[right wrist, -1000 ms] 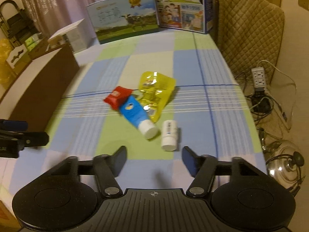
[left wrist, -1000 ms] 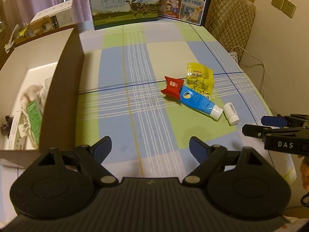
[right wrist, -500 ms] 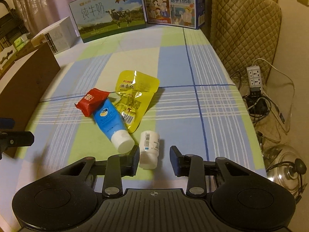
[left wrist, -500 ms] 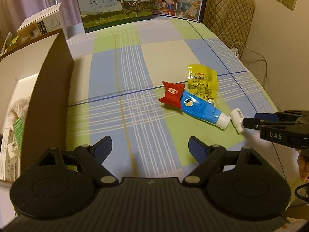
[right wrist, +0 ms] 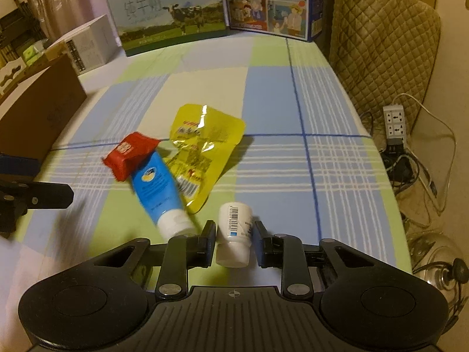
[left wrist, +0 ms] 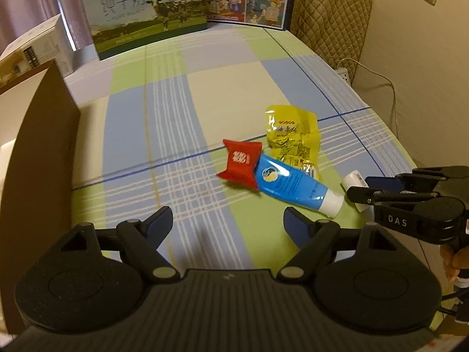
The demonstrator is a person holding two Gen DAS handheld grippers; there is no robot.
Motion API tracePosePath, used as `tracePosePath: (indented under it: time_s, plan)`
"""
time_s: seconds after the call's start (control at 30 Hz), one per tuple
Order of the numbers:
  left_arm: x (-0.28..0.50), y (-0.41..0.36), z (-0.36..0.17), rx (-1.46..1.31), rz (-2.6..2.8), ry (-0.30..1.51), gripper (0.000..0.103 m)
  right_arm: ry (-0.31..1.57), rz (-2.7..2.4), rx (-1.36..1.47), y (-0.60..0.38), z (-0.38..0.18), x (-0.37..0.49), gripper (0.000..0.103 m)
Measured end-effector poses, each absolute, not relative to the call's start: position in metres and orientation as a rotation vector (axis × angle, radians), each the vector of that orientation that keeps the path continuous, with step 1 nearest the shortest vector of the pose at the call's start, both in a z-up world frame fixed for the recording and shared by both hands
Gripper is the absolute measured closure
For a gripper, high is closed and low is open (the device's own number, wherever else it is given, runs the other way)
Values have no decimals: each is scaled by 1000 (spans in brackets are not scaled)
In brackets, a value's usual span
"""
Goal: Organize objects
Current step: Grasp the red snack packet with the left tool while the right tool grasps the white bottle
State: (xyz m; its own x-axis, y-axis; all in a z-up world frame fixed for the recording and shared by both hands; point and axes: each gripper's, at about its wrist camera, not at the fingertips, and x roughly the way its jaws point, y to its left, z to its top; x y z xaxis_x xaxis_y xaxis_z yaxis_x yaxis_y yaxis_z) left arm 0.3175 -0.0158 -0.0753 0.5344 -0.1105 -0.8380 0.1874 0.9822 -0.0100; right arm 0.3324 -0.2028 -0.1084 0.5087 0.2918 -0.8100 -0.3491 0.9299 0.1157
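checked tabletop (right wrist: pixel 293 94), cartons at the far edge. right gripper (right wrist: pixel 234 239) has advanced and narrowed around the small white bottle (right wrist: pixel 236 234), lying near right; contact uncertain. left gripper (left wrist: pixel 227 220) stays wide, empty. pickup judged imminent.

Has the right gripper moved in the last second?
Yes. The right gripper has advanced toward the white bottle, which lay ahead on the checked tablecloth and now sits between its narrowed jaws.

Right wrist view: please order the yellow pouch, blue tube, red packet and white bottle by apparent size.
1. yellow pouch
2. blue tube
3. white bottle and red packet look alike; the bottle lies nearer the camera, so unsure.
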Motion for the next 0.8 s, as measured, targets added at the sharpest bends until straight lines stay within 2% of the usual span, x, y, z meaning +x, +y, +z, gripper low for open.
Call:
tracePosePath:
  time_s: [0.27,0.4,0.47,0.57,0.8]
  plan:
    - [355,-33,-91,134,-220,989,25,963,331,-23,-220,-108,352,79]
    - [374,-38,-104,157,-229,1005,35,963,321,0,-226,-108,355,79]
    - [384,-38,-111,159,-228,1016,35,960,320,13,-228,-108,356,79]
    - [394,-37,-116,153,-229,1027,42,958,319,20,-228,-108,356,79]
    - [402,-36,-124,157,-264,1038,67,960,319,21,-228,-108,358,79]
